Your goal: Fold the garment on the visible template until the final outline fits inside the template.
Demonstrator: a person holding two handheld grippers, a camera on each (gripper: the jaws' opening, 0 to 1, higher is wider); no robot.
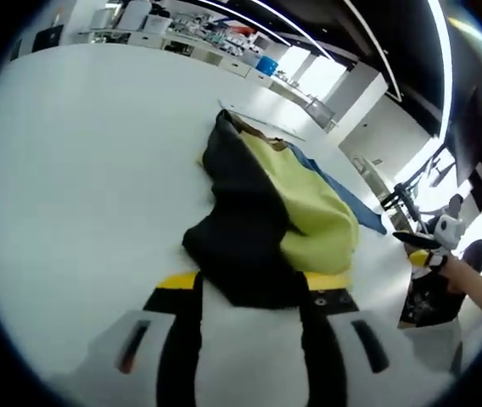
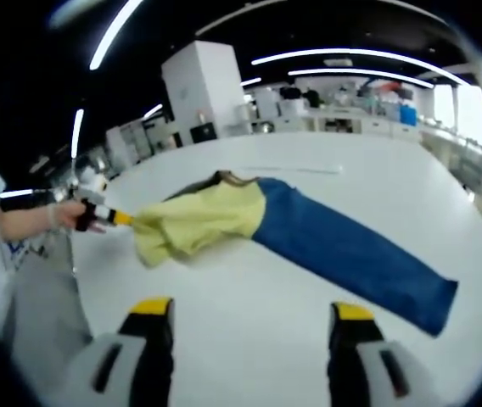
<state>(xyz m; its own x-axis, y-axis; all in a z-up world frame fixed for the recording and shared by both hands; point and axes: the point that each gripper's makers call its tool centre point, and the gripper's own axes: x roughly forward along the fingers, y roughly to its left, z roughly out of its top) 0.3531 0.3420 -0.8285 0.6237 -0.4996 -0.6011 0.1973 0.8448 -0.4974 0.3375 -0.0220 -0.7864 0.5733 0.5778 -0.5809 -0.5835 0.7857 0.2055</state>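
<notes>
Bright, even lighting from long ceiling light strips [image 2: 343, 58] overhead and from windows [image 1: 322, 72] far ahead of the left tool. The white table [image 1: 80, 170] reflects the light strongly, washing out detail ahead of both tools. Shadows are soft; a faint one lies beneath the garment [image 2: 309, 233]. Fisheye distortion bends straight lines toward the edges. Each tool's own jaws, nearest the lens, are blurred; distant furniture is soft.
</notes>
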